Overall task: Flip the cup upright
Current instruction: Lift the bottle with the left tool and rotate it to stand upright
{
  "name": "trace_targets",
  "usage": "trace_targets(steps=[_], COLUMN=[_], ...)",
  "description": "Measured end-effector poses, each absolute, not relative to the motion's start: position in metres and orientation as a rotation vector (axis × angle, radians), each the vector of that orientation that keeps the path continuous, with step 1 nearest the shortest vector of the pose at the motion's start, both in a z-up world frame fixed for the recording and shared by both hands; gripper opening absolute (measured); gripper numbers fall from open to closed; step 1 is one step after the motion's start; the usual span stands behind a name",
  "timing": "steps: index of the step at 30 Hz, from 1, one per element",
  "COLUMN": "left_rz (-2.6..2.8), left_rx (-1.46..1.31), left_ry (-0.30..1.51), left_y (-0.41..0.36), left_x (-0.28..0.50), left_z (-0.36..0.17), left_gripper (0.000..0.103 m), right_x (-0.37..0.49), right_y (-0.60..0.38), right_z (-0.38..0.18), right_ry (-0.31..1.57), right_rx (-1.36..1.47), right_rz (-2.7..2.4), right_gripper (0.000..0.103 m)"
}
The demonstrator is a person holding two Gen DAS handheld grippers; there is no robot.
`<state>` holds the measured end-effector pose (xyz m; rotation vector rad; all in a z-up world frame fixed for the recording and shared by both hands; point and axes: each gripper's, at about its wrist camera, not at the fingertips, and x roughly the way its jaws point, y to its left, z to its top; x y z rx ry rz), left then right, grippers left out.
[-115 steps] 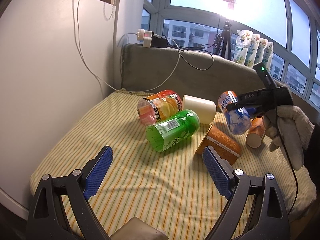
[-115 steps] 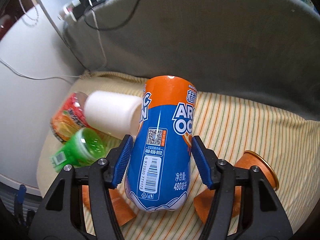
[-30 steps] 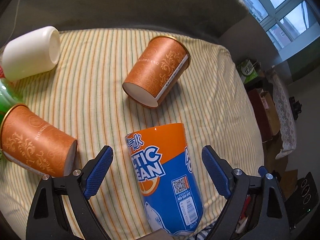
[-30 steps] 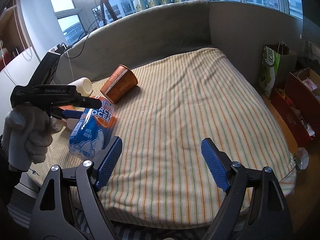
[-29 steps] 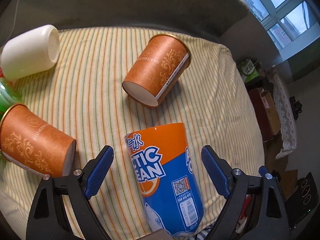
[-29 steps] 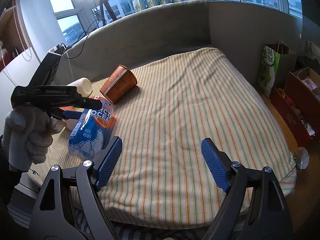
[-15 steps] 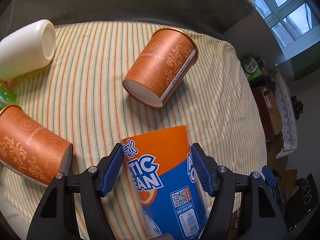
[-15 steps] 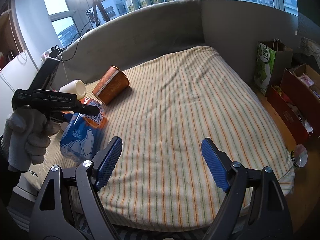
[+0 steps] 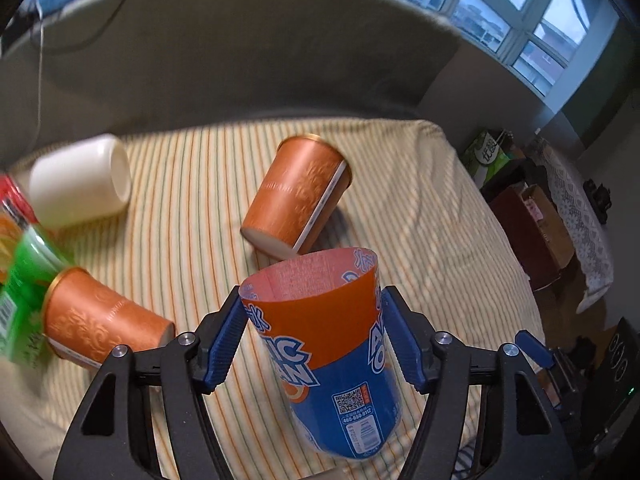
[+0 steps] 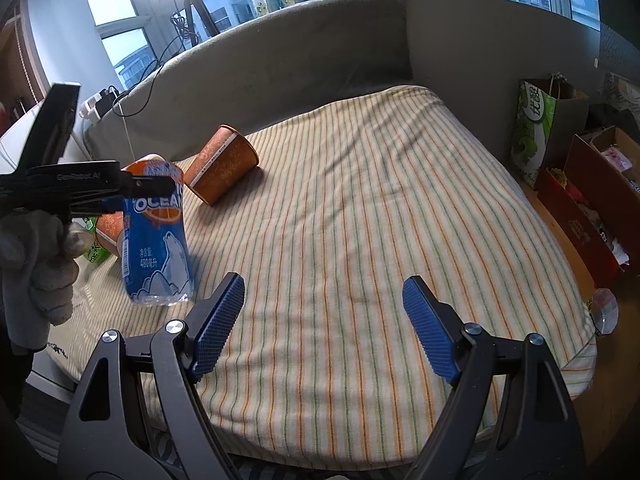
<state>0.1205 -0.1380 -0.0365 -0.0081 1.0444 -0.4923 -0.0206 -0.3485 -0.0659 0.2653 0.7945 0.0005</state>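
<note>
My left gripper [image 9: 310, 342] is shut on the blue and orange cup [image 9: 332, 360]. The cup stands nearly upright, open mouth up, its base at the striped cushion [image 9: 192, 216]. In the right wrist view the left gripper [image 10: 152, 190] clamps the same cup [image 10: 158, 240] near its rim at the left. My right gripper [image 10: 320, 330] is open and empty above the cushion's front [image 10: 360, 240], to the right of the cup.
Two brown paper cups [image 9: 296, 196] [image 9: 104, 324] lie on their sides, along with a white cup [image 9: 80, 182] and a green cup [image 9: 24, 300] at the left. The grey sofa back [image 9: 240, 60] stands behind. Bags and boxes [image 10: 580, 184] sit on the floor at the right.
My left gripper closed on the blue and orange cup and tilted it up, so its open mouth now faces upward. The right gripper stayed open and drew back slightly.
</note>
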Motion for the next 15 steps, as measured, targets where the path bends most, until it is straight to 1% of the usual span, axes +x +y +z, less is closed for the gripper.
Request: trace_targets(steps=[15], left_rz=[-0.458], left_rx=[0.188], left_ry=[0.789], left_y=[-0.173], left_x=[0.093], left_z=[-0.023], left_gripper=[0.066], right_x=[-0.022], right_y=[-0.353], right_z=[-0.065], right_ry=[0.791], right_rx=[0.276], right_rz=[-0.011], right_gripper=[0.084])
